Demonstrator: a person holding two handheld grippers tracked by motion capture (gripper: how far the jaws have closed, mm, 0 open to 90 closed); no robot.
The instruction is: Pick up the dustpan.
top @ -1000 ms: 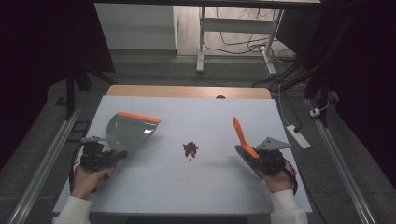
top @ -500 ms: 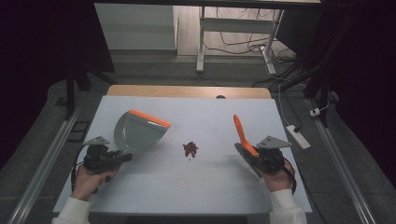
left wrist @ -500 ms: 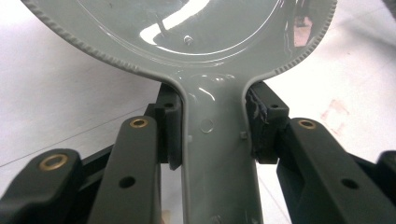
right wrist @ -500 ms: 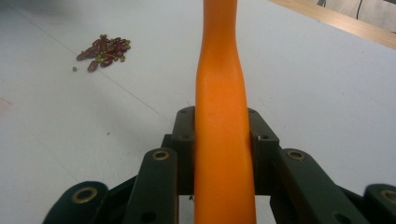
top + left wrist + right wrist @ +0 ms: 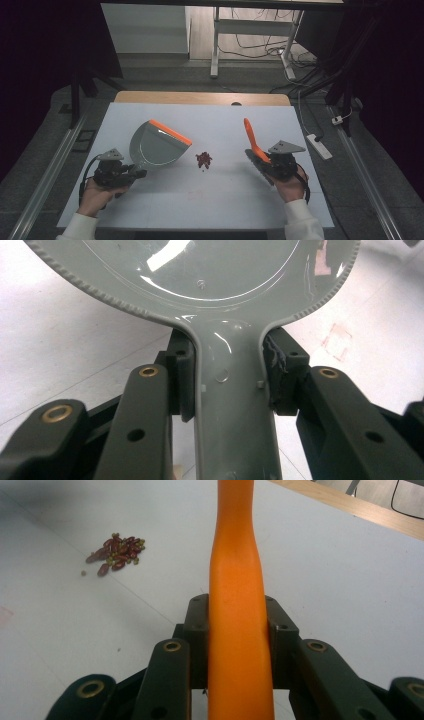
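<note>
While the left gripper [image 5: 131,173] has its fingers [image 5: 181,385] clamped on the handle of a grey dustpan [image 5: 156,145] with an orange lip, the right gripper [image 5: 260,161] pinches an orange brush handle [image 5: 251,137]. Between them a small heap of red beans [image 5: 203,160] lies on the white desk [image 5: 210,200], nothing blocking either tool. Behind the desk stand a metal frame [image 5: 216,45] and floor cables [image 5: 320,137].
</note>
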